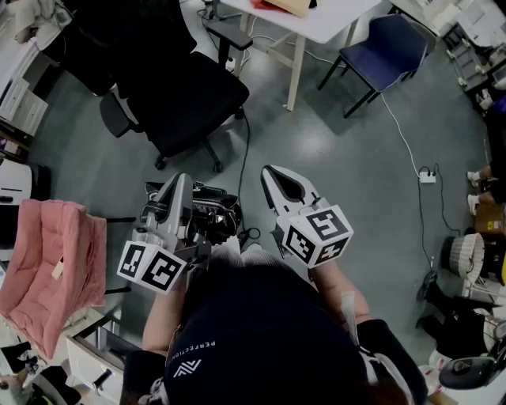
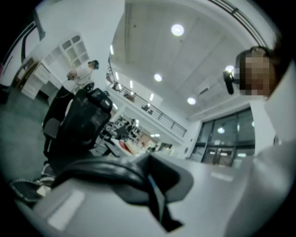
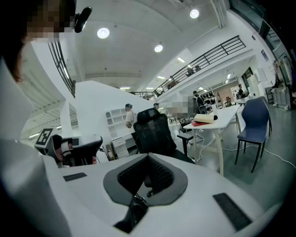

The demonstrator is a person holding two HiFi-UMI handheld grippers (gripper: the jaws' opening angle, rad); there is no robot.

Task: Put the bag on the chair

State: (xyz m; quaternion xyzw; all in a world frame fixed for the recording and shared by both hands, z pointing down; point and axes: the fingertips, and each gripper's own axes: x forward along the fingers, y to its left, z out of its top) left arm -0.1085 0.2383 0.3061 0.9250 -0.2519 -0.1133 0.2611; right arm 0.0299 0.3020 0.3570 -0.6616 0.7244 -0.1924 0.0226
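A black bag [image 1: 212, 215] hangs low in front of me, just right of my left gripper [image 1: 181, 184]. In the left gripper view that gripper [image 2: 149, 172] is shut on the bag's black strap [image 2: 104, 170], which loops out to the left of the jaws. The black office chair [image 1: 186, 95] stands ahead of both grippers on the grey floor; it also shows as the black office chair [image 2: 78, 122] and the black office chair [image 3: 155, 132] in the two gripper views. My right gripper [image 1: 273, 172] is beside the bag on its right, shut, with nothing between its pads [image 3: 155, 173].
A white table [image 1: 316, 20] and a blue chair [image 1: 387, 47] stand at the back right. A pink cloth [image 1: 47, 261] hangs over furniture at the left. A power strip [image 1: 427, 176] with its cable lies on the floor at the right. A person [image 2: 83, 74] stands by white shelves.
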